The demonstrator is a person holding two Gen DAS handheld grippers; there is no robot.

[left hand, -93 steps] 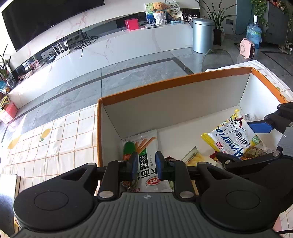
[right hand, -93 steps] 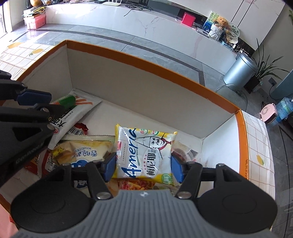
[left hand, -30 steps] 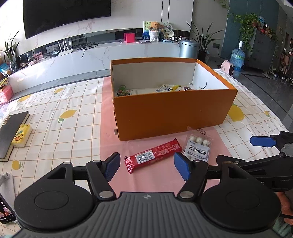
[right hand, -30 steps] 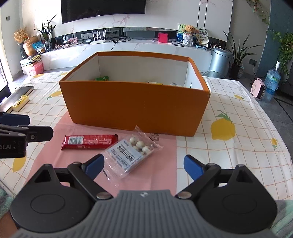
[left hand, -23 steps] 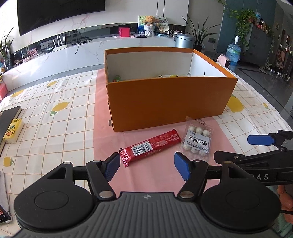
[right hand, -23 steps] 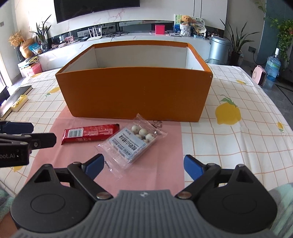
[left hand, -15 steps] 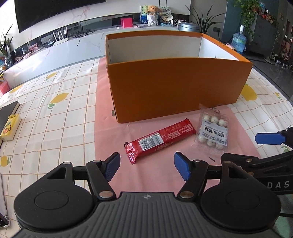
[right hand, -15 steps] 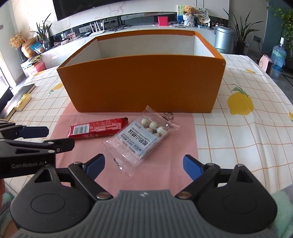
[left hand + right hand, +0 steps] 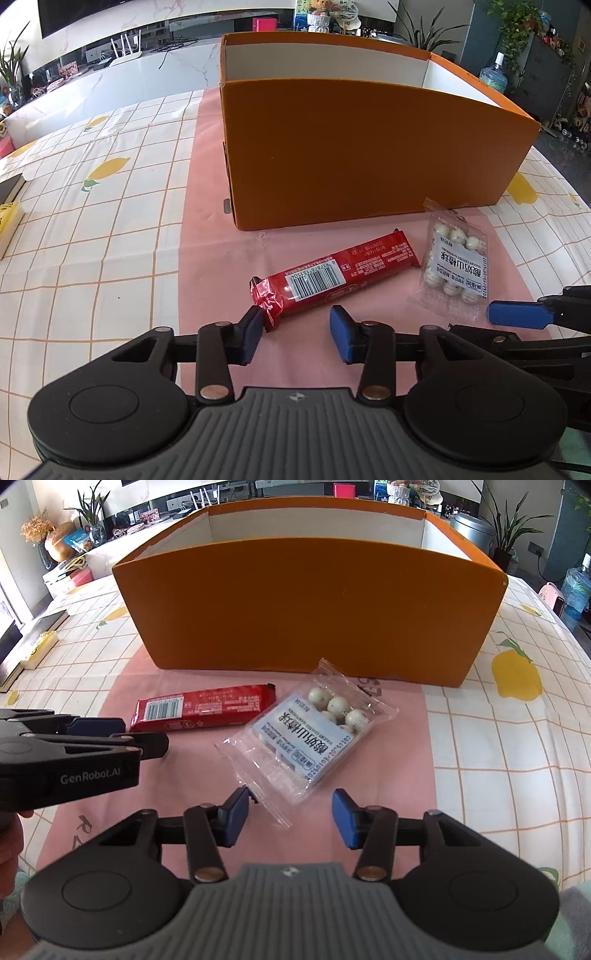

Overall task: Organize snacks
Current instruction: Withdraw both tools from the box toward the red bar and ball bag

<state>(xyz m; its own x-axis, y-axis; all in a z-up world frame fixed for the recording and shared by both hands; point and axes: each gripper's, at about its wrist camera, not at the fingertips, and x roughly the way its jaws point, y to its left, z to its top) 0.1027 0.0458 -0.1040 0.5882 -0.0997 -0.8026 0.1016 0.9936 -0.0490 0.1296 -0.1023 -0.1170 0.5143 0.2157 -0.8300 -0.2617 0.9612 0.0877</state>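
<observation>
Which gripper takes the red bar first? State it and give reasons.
Left. The left gripper is open with the near end of the red bar already at its left finger. The right gripper is open over the clear bag of white balls, so it suits that one.

The box (image 9: 362, 147) is sitting at the back of the mat (image 9: 207, 236); the bar (image 9: 332, 275) is lying before it, left of the bag (image 9: 452, 264); a book (image 9: 9, 218) is lying far left.

A home living room is indicated: wall television (image 9: 110, 14), marble console (image 9: 92, 85), houseplants (image 9: 506, 531), lemon-print tablecloth (image 9: 92, 206).
</observation>
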